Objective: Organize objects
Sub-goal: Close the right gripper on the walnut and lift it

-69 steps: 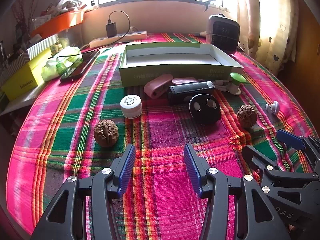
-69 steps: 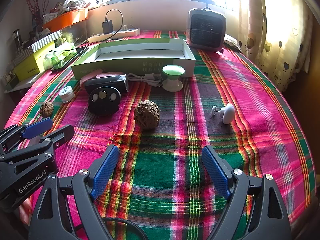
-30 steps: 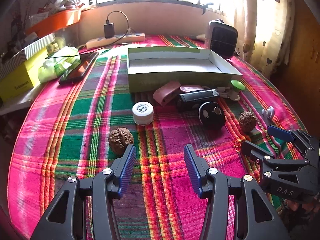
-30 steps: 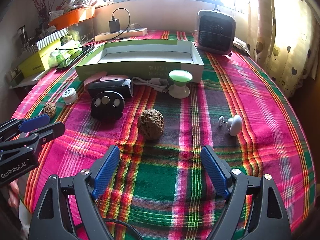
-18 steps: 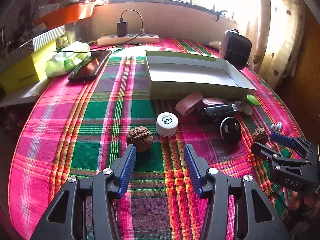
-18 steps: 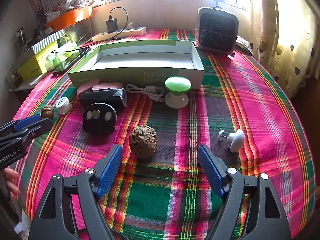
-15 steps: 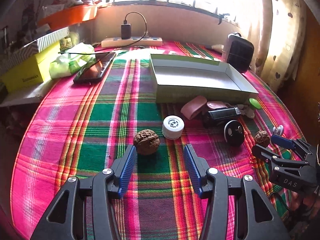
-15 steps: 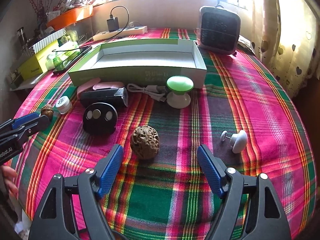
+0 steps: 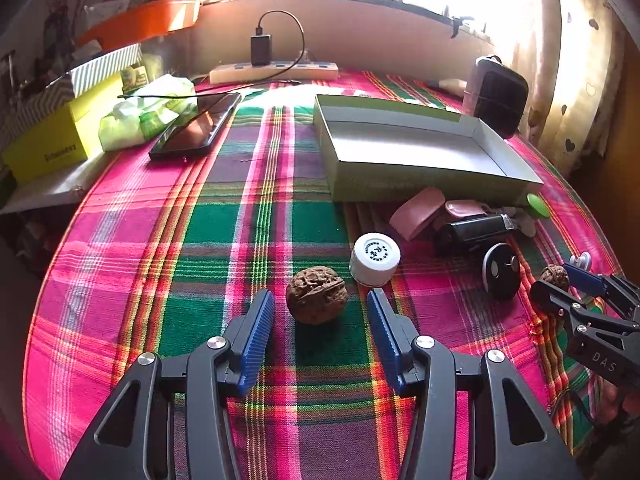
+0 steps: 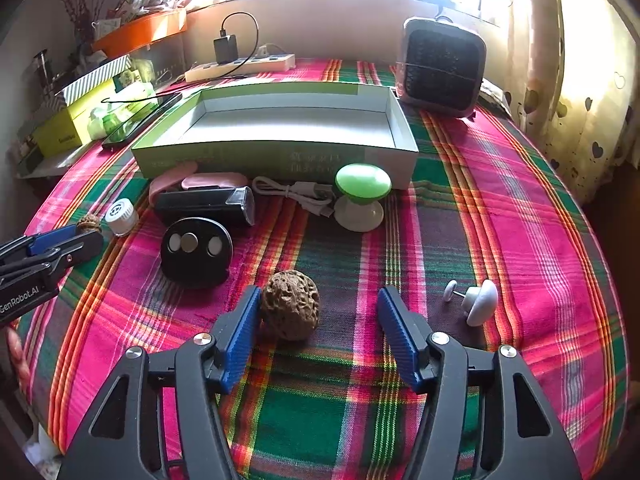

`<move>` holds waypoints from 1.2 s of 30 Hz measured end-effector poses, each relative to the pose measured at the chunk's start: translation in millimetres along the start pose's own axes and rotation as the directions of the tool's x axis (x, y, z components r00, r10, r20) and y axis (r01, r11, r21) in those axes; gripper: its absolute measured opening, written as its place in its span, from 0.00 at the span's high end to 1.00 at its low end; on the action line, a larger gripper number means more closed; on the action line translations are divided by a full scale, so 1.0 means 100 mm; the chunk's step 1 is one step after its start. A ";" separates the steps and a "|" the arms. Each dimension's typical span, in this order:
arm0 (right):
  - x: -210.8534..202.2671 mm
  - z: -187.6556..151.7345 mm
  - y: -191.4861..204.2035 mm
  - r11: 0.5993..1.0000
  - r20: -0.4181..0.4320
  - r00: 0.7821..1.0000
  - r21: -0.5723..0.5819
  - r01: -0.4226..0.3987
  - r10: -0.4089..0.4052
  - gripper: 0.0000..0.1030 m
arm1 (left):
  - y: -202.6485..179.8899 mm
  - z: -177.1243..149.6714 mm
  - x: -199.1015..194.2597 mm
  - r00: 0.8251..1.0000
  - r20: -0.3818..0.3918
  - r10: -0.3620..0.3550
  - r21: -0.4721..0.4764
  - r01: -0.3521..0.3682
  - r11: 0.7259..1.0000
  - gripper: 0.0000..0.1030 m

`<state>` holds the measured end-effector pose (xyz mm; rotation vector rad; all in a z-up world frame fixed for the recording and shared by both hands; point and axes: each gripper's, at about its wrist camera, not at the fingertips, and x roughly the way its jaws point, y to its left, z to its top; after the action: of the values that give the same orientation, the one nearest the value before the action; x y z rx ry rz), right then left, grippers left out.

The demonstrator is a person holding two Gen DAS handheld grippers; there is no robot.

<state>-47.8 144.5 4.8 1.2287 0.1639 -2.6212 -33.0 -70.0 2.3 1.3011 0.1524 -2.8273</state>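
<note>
Walnut point(image 9: 316, 294) between open left hand-held gripper point(image 9: 320, 312) pads

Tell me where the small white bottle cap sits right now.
In the left wrist view the white bottle cap stands on the plaid tablecloth, just behind and right of the walnut, with the pink case beyond it.

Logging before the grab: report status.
Left claw open around left walnut. Right claw closing, right walnut against one pad, ungripped. Box empty. Nothing blocking.
</note>
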 end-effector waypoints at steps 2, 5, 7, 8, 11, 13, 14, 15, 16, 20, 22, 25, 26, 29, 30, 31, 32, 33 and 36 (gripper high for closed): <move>0.00 0.00 0.00 1.000 0.002 1.000 -0.002 0.002 -0.002 0.44 | 0.00 0.00 0.01 1.000 0.005 0.013 0.005 -0.013 1.000 0.61; -0.01 0.00 0.02 1.000 0.005 1.000 -0.008 -0.001 0.001 0.48 | 0.01 0.01 0.02 1.000 0.008 0.015 0.000 -0.015 1.000 0.69; -0.01 -0.01 0.02 1.000 0.007 1.000 -0.010 -0.004 0.004 0.52 | 0.01 0.01 0.02 1.000 0.008 0.014 0.002 -0.014 1.000 0.72; -0.02 -0.01 0.02 1.000 0.008 1.000 -0.010 -0.006 0.006 0.54 | 0.01 0.01 0.02 1.000 0.008 0.013 0.003 -0.013 1.000 0.72; -0.02 -0.01 0.03 1.000 0.009 1.000 -0.010 -0.009 0.009 0.59 | 0.00 0.02 0.02 1.000 0.006 0.006 0.004 -0.006 1.000 0.72; -0.02 -0.01 0.02 1.000 0.010 1.000 -0.009 -0.010 0.010 0.64 | 0.00 0.02 0.02 1.000 0.006 -0.001 0.002 0.001 1.000 0.72; -0.02 0.00 0.02 1.000 0.010 1.000 -0.009 -0.011 0.011 0.67 | -0.01 0.02 0.02 1.000 0.004 -0.002 0.005 0.002 1.000 0.72; -0.02 0.00 0.02 1.000 0.009 1.000 -0.009 -0.012 0.012 0.69 | -0.02 0.03 0.02 1.000 0.003 0.000 0.008 0.000 1.000 0.72; -0.02 0.00 0.03 1.000 0.009 1.000 -0.008 -0.014 0.014 0.70 | -0.02 0.03 0.02 1.000 0.002 -0.003 0.009 0.003 1.000 0.72; -0.02 0.01 0.02 1.000 0.007 1.000 -0.004 -0.021 0.021 0.71 | -0.06 0.05 -0.01 1.000 0.007 -0.012 0.017 0.012 1.000 0.72; -0.02 0.01 0.02 1.000 0.005 1.000 0.000 -0.026 0.026 0.71 | -0.09 0.07 -0.03 1.000 0.011 -0.018 0.022 0.018 1.000 0.72; -0.03 0.04 0.01 1.000 0.007 1.000 -0.001 -0.029 0.029 0.71 | -0.12 0.10 -0.07 0.999 0.019 -0.025 0.031 0.025 0.999 0.72; -0.04 0.05 0.01 1.000 0.010 1.000 -0.002 -0.029 0.029 0.71 | -0.13 0.11 -0.08 0.999 0.022 -0.026 0.033 0.025 0.999 0.72; -0.08 0.11 0.00 0.999 0.028 0.999 -0.005 -0.032 0.032 0.71 | -0.17 0.16 -0.11 0.999 0.031 -0.035 0.039 0.034 0.999 0.72; -0.09 0.13 0.00 0.999 0.032 0.999 -0.008 -0.033 0.033 0.71 | -0.18 0.18 -0.12 0.999 0.033 -0.038 0.044 0.036 0.998 0.72; -0.10 0.16 0.00 0.999 0.037 0.999 -0.011 -0.036 0.036 0.71 | -0.20 0.21 -0.13 0.999 0.036 -0.041 0.049 0.039 0.998 0.72; -0.11 0.19 0.00 0.999 0.041 0.998 -0.014 -0.040 0.041 0.71 | -0.21 0.23 -0.13 0.998 0.040 -0.044 0.051 0.042 0.998 0.72; -0.12 0.22 0.00 0.999 0.044 0.998 -0.017 -0.048 0.049 0.71 | -0.21 0.26 -0.13 0.998 0.041 -0.049 0.051 0.047 0.998 0.72; -0.15 0.34 0.00 0.997 0.060 0.996 -0.025 -0.068 0.070 0.71 | -0.23 0.36 -0.12 0.998 0.046 -0.044 0.059 0.041 0.997 0.72</move>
<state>-64.1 140.0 38.1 1.1259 0.1374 -2.5862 -54.4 -50.5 36.3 1.2555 0.0993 -2.9164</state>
